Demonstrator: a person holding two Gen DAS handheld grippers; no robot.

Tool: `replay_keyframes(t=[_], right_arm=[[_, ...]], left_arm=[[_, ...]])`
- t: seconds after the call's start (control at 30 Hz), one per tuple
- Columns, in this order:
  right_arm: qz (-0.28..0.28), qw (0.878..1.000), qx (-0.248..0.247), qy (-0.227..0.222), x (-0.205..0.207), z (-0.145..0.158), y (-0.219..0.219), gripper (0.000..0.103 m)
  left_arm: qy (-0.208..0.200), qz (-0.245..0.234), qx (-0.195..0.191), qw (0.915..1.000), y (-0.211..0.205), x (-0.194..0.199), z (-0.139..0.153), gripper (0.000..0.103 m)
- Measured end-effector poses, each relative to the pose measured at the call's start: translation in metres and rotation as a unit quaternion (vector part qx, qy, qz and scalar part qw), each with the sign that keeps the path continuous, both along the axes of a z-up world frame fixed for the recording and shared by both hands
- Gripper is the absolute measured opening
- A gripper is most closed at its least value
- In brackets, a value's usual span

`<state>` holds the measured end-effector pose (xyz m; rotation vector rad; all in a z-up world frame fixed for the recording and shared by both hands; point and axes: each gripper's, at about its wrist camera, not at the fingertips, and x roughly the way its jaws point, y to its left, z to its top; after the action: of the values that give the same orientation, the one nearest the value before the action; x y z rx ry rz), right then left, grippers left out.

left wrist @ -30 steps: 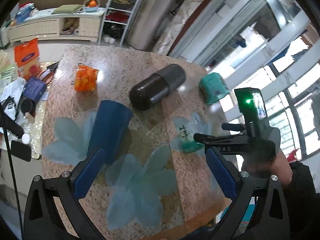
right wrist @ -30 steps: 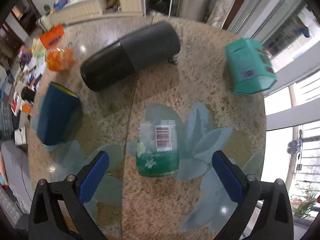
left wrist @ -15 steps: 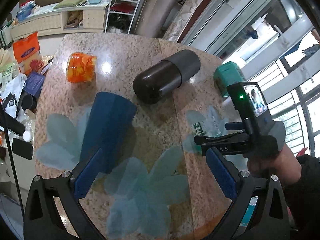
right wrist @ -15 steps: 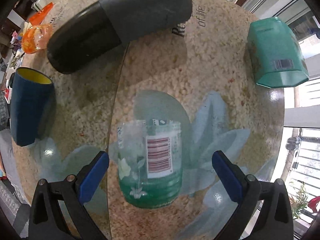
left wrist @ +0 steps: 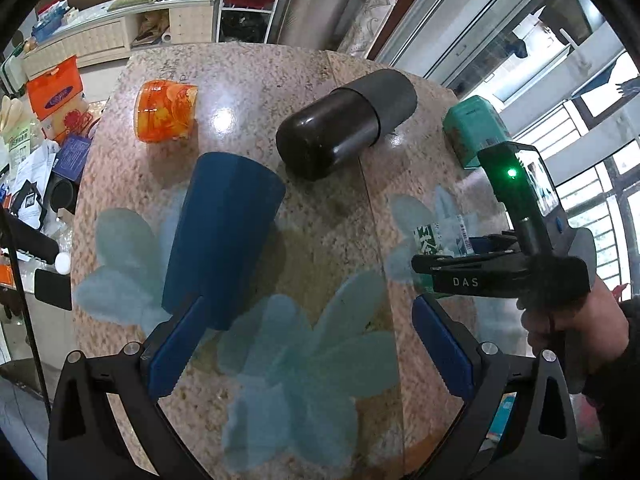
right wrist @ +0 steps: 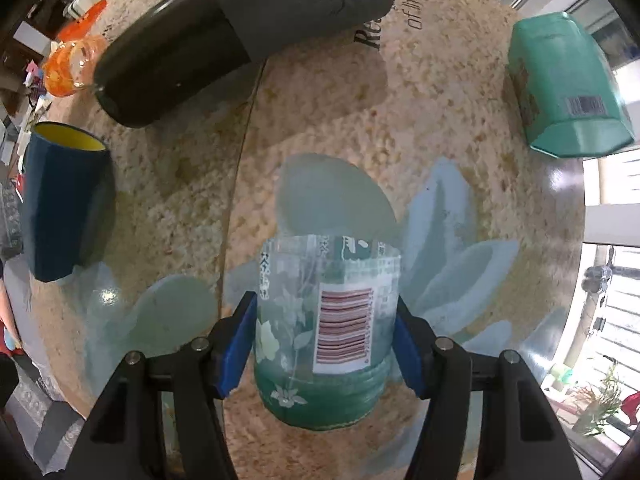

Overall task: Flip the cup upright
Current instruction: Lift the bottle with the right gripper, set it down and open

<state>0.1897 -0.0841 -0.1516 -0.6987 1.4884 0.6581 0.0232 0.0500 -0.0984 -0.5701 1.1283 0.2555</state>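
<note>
A clear green cup with a barcode label (right wrist: 328, 332) lies on its side on the granite table (right wrist: 320, 120). My right gripper (right wrist: 326, 344) is shut on it, one blue pad on each side; it also shows in the left wrist view (left wrist: 444, 248), where the right gripper (left wrist: 452, 256) covers part of it. A dark blue cup with a yellow inside (left wrist: 224, 236) lies on its side, also in the right wrist view (right wrist: 60, 204). My left gripper (left wrist: 308, 348) is open above the table, its left pad near the blue cup's rim end.
A large black cylinder (left wrist: 348, 120) lies on its side at mid-table. An orange cup (left wrist: 166, 112) lies at the far left. A teal box (left wrist: 474, 132) sits near the right edge. A cluttered side table (left wrist: 36, 152) stands left.
My right gripper moved in on the clear green cup and closed on it. My left gripper shifted a little forward over the table; the blue cup stays put.
</note>
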Motion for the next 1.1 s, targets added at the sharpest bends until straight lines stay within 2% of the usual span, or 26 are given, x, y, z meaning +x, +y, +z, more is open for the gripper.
replay_keyframes(t=[0.17,0.27,0.53,0.67,0.77,0.83,1.1], right_arm=[[-0.014,1.000,0.010,-0.004,-0.023,0.008,-0.014,0.060],[-0.027,0.999,0.018,-0.002,-0.037,0.008,-0.021,0.060],[-0.044,0.999,0.022,0.013,-0.086,-0.017,-0.042,0.061],[-0.051,0.998,0.021,0.018,-0.106,-0.029,-0.046,0.061],[-0.058,0.998,0.017,0.017,-0.128,-0.040,-0.045,0.061],[-0.060,0.998,0.014,0.019,-0.138,-0.041,-0.044,0.061],[-0.066,0.998,0.009,0.008,-0.134,-0.056,-0.040,0.062]], left_arm=[[0.002,-0.007,0.009,0.9999,-0.002,-0.012,0.002,0.102],[0.008,-0.014,0.001,0.9999,-0.004,-0.020,-0.003,0.102],[0.024,-0.040,0.005,0.9989,-0.011,-0.039,-0.009,0.102],[0.027,-0.050,0.004,0.9984,-0.012,-0.050,-0.011,0.102],[0.028,-0.070,0.023,0.9969,-0.015,-0.055,-0.010,0.102],[0.034,-0.075,0.018,0.9965,-0.016,-0.057,-0.013,0.102],[0.051,-0.071,0.014,0.9961,-0.010,-0.059,-0.020,0.102]])
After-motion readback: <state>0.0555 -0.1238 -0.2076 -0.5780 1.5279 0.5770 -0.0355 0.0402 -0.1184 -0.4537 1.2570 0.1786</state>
